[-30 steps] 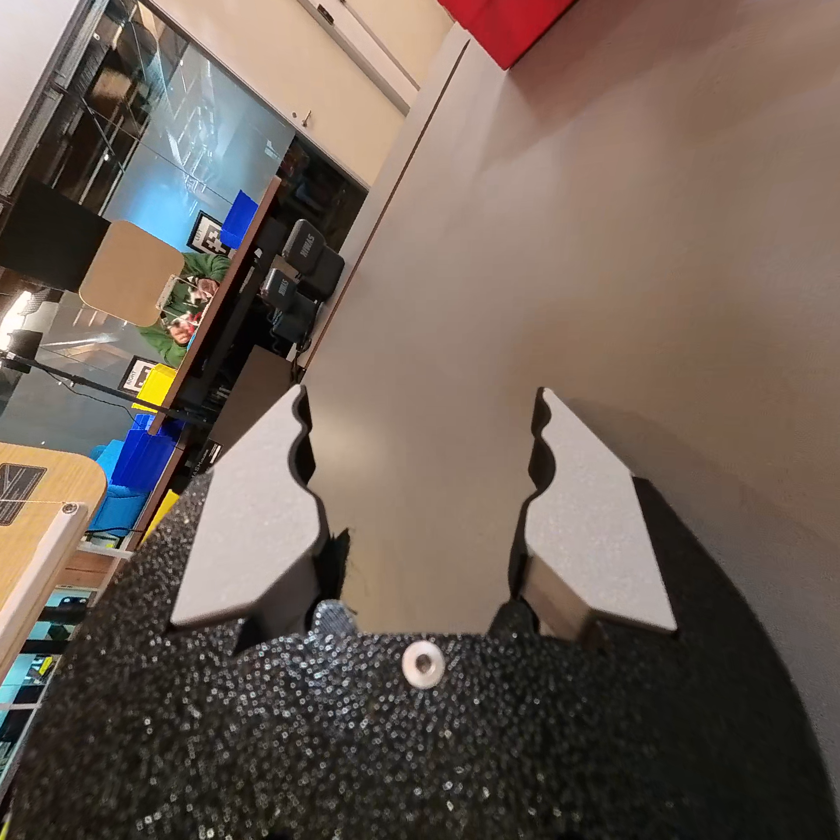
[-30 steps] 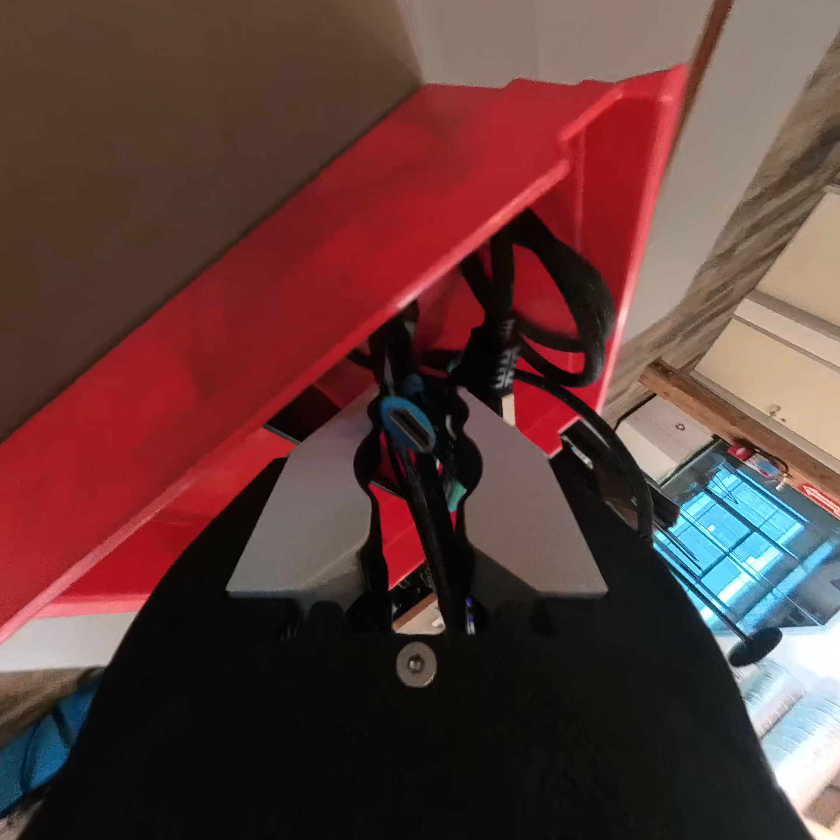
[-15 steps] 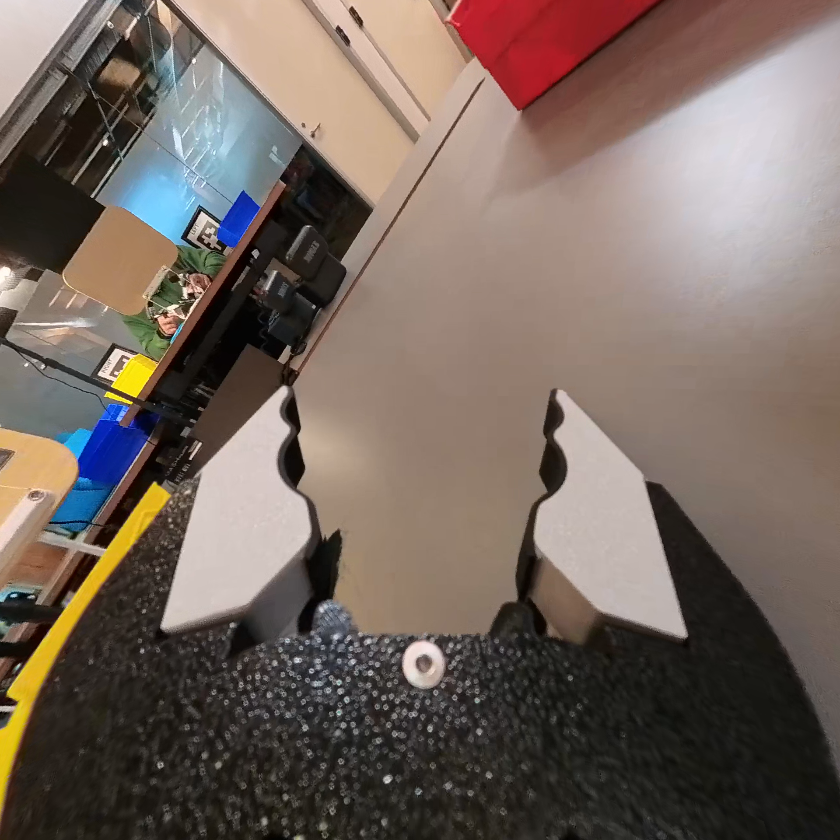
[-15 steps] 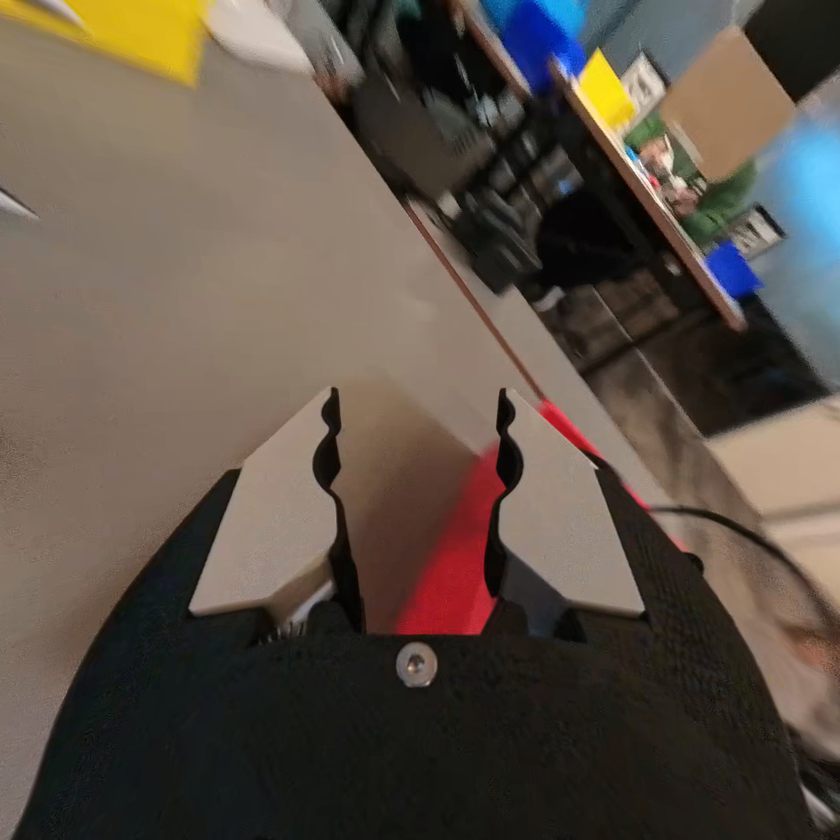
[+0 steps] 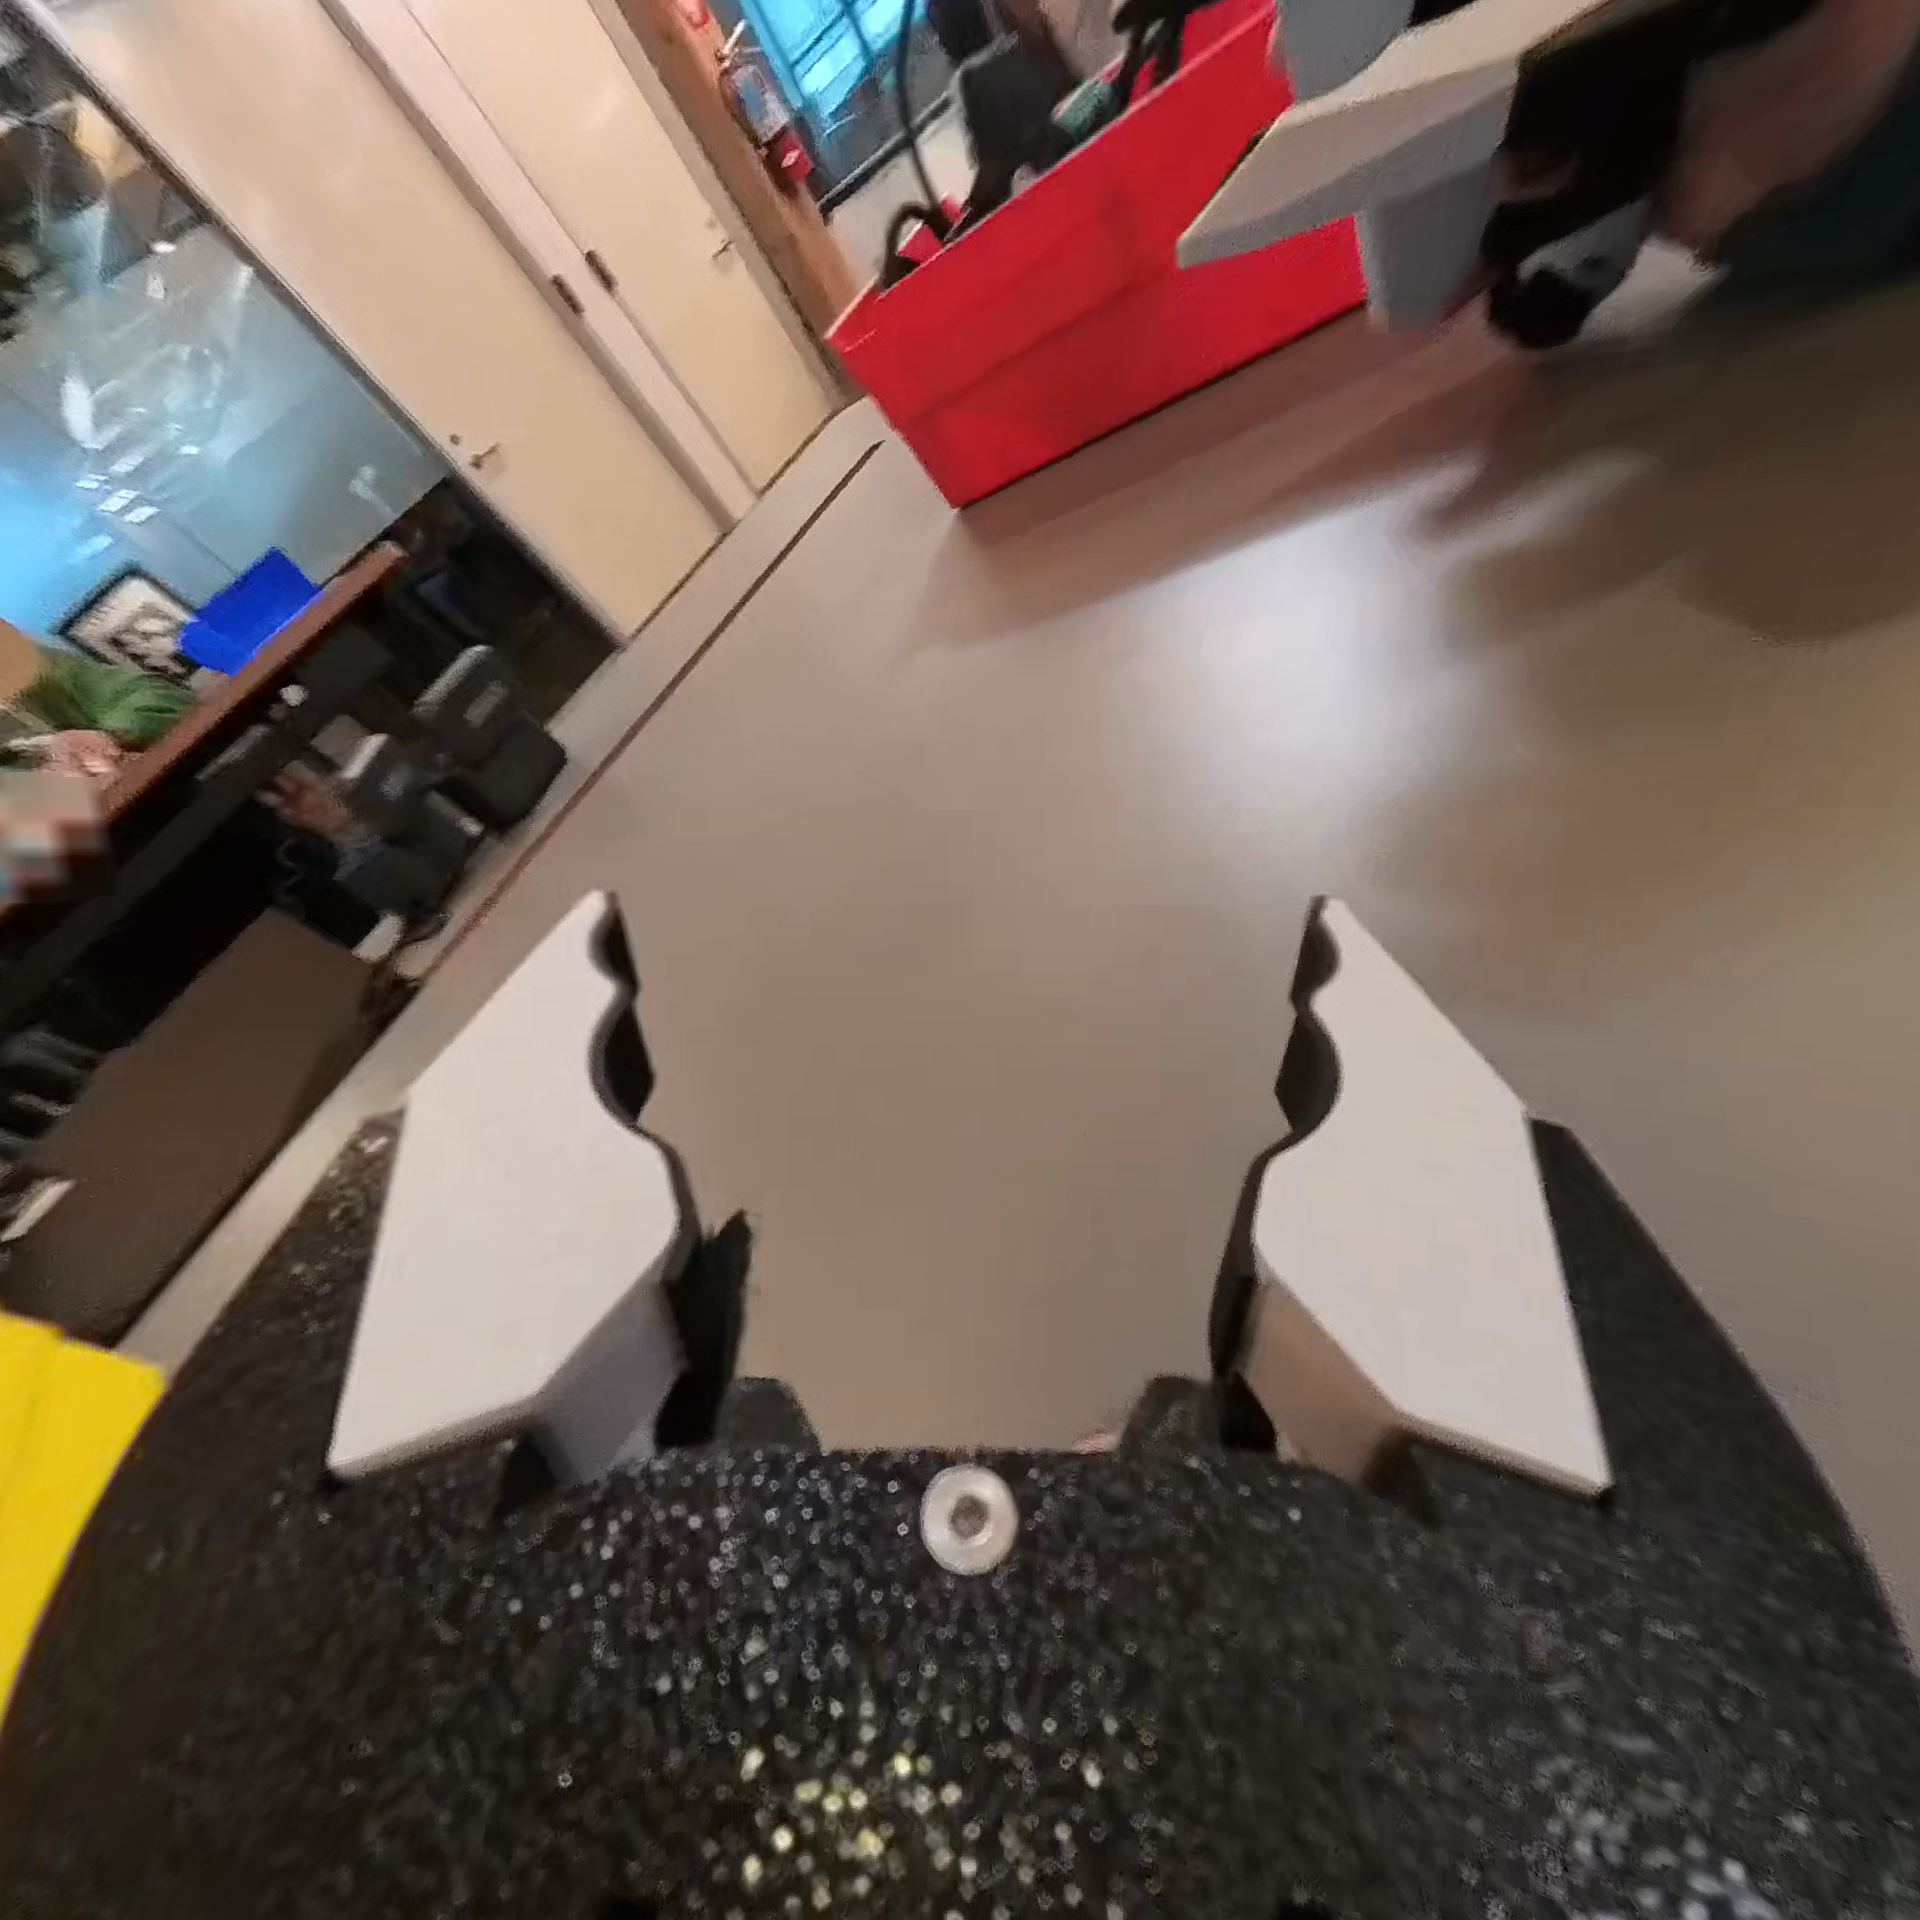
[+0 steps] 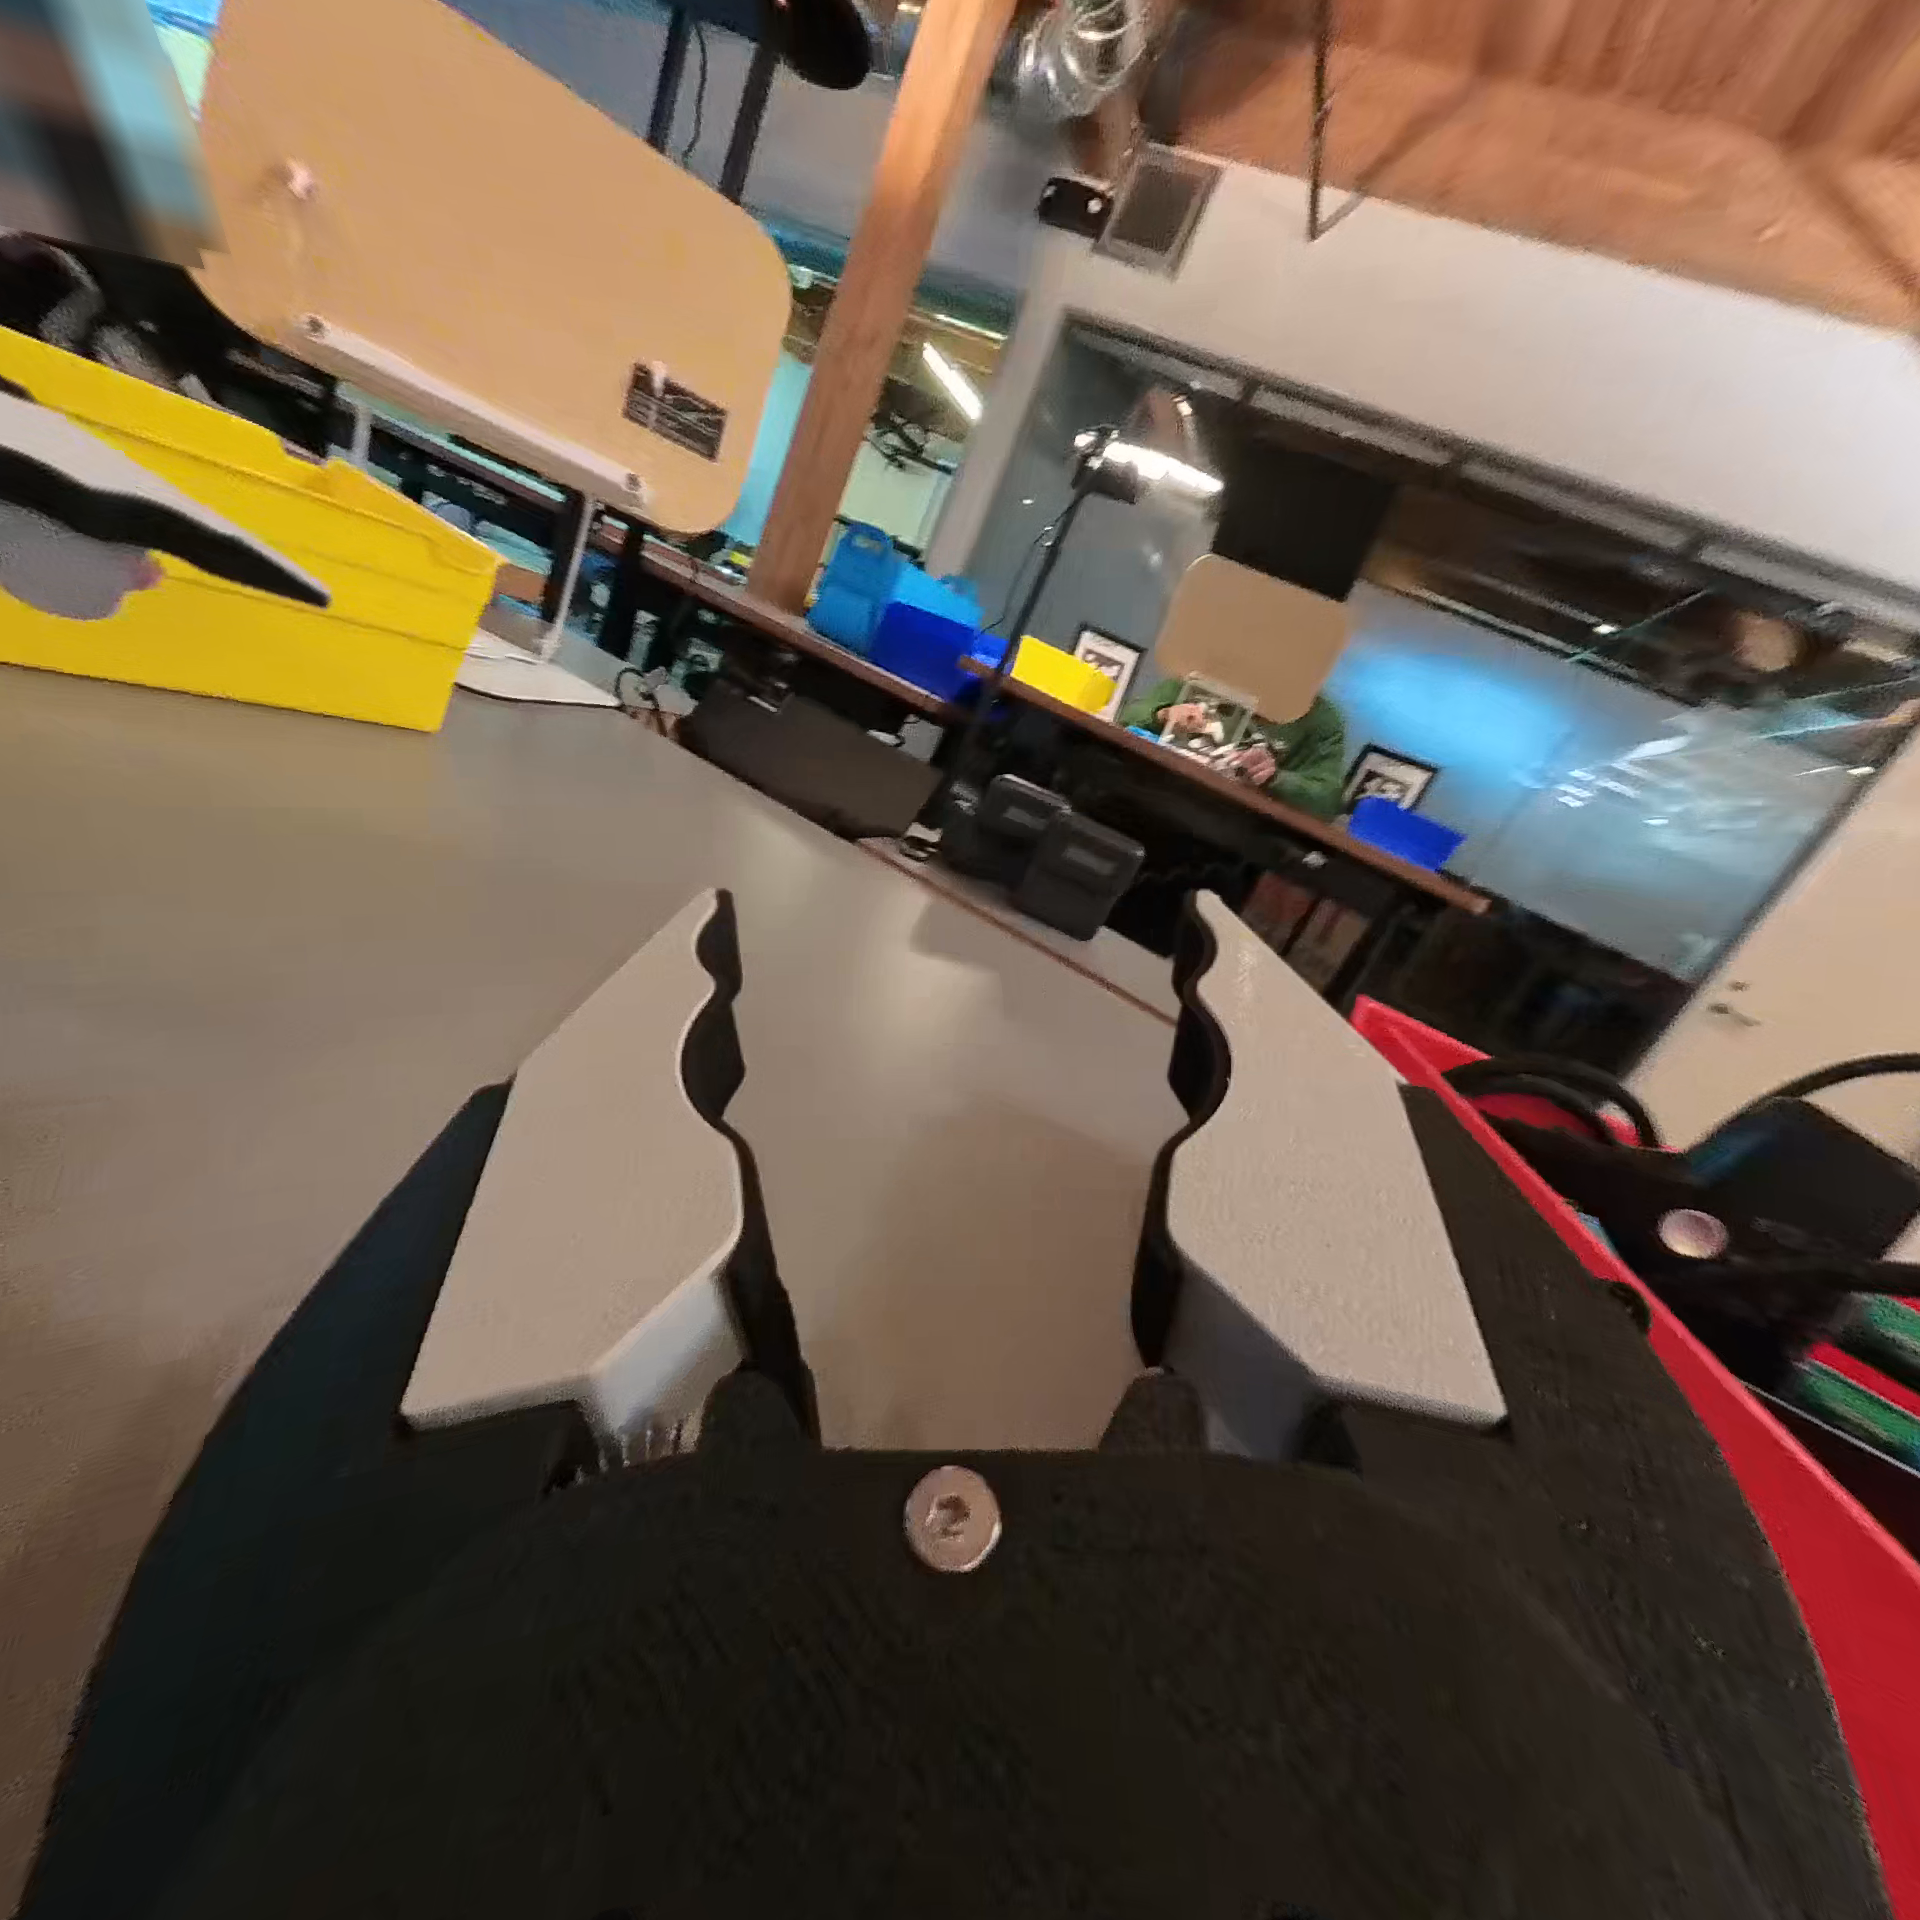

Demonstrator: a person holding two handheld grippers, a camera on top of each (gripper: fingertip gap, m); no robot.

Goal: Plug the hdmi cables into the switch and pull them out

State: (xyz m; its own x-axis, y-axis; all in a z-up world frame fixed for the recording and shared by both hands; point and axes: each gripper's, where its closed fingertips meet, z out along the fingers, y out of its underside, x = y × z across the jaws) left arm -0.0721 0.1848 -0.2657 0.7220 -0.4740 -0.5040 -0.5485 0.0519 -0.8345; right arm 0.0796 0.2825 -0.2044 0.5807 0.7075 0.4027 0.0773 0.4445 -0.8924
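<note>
Cables (image 6: 1621, 1153) in red bin (image 6: 1766, 1475)

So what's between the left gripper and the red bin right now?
Only bare grey table between the left gripper and the red bin, in the left wrist view.

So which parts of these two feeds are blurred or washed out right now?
Left wrist view: the right gripper at top right is motion-smeared, and glare whitens the table. Right wrist view: the fingers are sharp, edges soft, the red bin slightly blurred.
</note>
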